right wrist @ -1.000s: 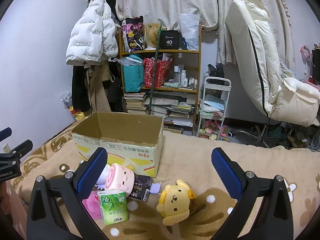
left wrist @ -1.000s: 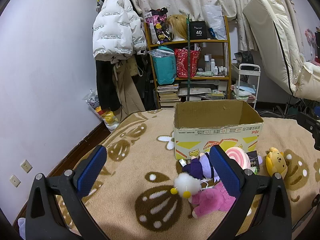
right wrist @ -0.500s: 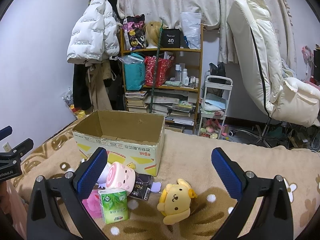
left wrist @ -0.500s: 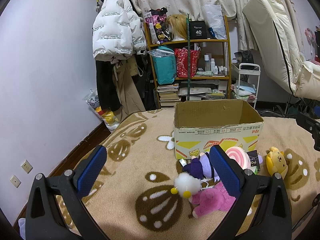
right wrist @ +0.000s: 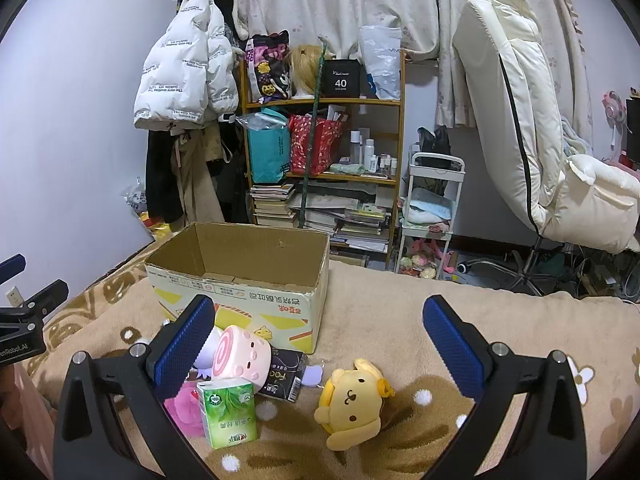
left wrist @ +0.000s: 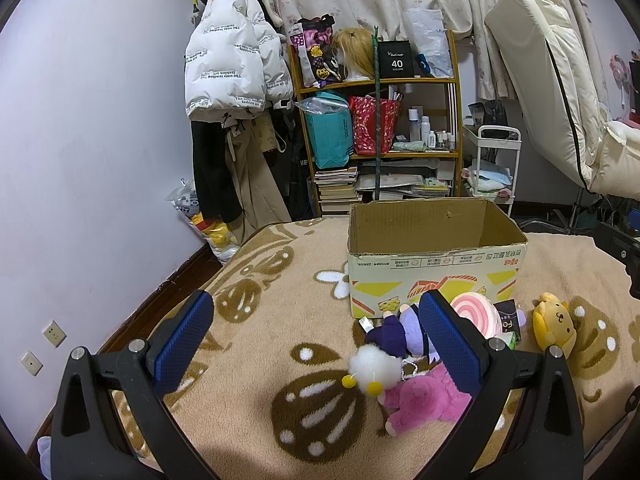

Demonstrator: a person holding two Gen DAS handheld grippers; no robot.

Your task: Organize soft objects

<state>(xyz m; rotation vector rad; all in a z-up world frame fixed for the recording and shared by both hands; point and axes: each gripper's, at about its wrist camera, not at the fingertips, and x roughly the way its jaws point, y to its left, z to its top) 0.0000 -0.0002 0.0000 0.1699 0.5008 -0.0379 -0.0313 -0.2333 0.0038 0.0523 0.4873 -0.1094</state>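
- Our left gripper (left wrist: pixel 316 330) has its blue-padded fingers (left wrist: pixel 185 336) spread wide with nothing between them; it hangs above the patterned blanket (left wrist: pixel 260 264), with the toy pile just beyond its right finger.
- Our right gripper (right wrist: pixel 320 338) is equally wide and empty, hovering over the yellow dog plush (right wrist: pixel 352 400), which sits between its fingers in the view but below and apart from them.
- Nearest the left fingers we see a white pom-pom toy with yellow tips (left wrist: pixel 374 368) touching a pink plush (left wrist: pixel 424 400) and a purple doll (left wrist: pixel 400 330).
- Just beside those lie a pink swirl-roll plush (right wrist: pixel 242 354), a green tissue pack (right wrist: pixel 230 414) standing upright in front of it, and a dark packet (right wrist: pixel 282 374) under the roll's edge.
- Behind the pile, touching or nearly so, stands the open cardboard box (right wrist: pixel 240 280); the part of its inside that we can see holds nothing.
- We judge the sorting has not started: every soft item is on the blanket, none is gripped.
- Next we likely need one gripper lowered onto a plush, the yellow dog being the most free-standing, and closed across its body, then lifted over the box's near wall.
- The pile on the left is tangled, so a grasp there may drag a neighbour along.
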